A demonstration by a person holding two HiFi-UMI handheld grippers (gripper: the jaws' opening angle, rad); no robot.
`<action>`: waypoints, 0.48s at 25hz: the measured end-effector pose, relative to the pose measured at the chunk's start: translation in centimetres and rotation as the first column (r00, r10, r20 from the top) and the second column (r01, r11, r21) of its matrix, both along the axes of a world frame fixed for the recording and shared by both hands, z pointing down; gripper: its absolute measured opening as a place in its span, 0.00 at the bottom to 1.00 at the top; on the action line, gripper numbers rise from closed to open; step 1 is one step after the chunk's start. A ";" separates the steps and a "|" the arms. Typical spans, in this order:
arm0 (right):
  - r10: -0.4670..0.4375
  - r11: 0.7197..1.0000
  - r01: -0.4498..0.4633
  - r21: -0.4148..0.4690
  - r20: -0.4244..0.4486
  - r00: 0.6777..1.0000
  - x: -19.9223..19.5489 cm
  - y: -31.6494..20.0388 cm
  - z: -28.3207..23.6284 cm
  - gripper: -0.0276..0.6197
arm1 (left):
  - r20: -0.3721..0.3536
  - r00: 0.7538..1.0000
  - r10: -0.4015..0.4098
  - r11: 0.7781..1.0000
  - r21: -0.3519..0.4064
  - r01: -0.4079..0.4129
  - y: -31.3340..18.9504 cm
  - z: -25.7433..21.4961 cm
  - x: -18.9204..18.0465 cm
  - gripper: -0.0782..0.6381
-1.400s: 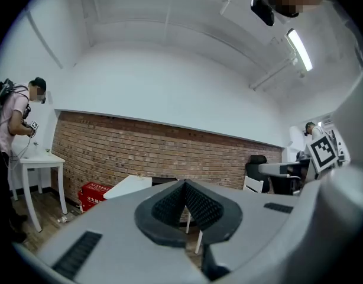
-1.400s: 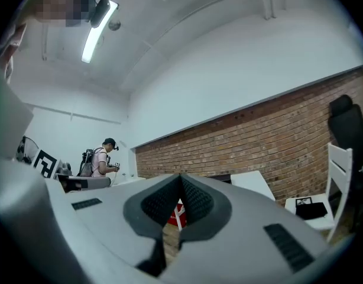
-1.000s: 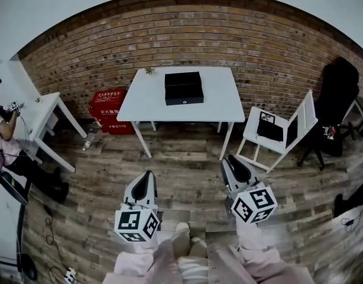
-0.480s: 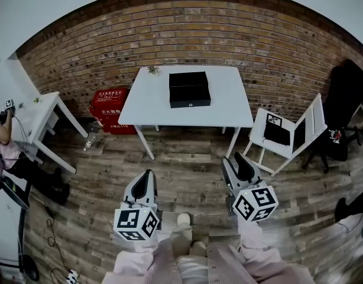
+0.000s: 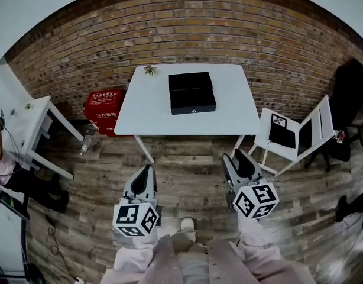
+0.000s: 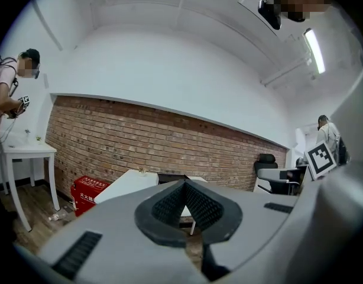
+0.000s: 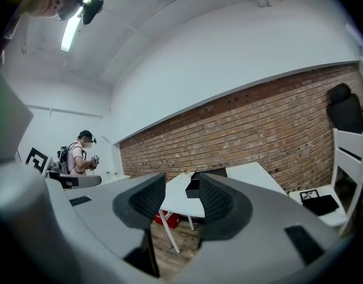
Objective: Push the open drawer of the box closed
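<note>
A white table stands against a brick wall on a plank floor. A black box rests at the table's middle, and its drawer stands out toward the near edge. A small plant sits at the table's far left corner, a red crate stands left of the table and a white chair to its right. Short of the table, both tools hang empty over the floor: the left gripper with jaws pressed together, the right gripper with jaws spread wide.

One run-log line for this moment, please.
left gripper shut, empty | right gripper open, empty | black box on white table, untouched, both grippers short of it
</note>
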State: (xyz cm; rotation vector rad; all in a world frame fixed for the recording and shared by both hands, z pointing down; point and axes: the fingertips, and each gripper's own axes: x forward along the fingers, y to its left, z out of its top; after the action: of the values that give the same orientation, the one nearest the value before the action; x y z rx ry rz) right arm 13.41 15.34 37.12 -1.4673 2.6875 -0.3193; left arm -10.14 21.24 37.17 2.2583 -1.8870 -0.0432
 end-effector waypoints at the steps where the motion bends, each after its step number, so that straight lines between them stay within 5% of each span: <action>1: -0.001 1.000 0.001 -0.004 -0.005 1.000 -0.4 -0.6 0.0 0.29 | -0.004 1.000 0.001 1.000 -0.003 -0.001 -0.7 0.0 -0.3 0.10; 12: 0.009 0.999 -0.011 -0.050 -0.028 1.000 -3.3 -6.5 1.3 0.29 | -0.015 0.999 0.037 0.999 -0.015 -0.037 -7.1 0.9 -2.5 0.10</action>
State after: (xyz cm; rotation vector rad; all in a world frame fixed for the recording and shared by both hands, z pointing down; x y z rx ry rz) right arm 10.06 8.88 38.41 -1.5094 2.7122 -0.3715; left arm -12.65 14.18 38.12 2.2757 -1.8313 -0.0391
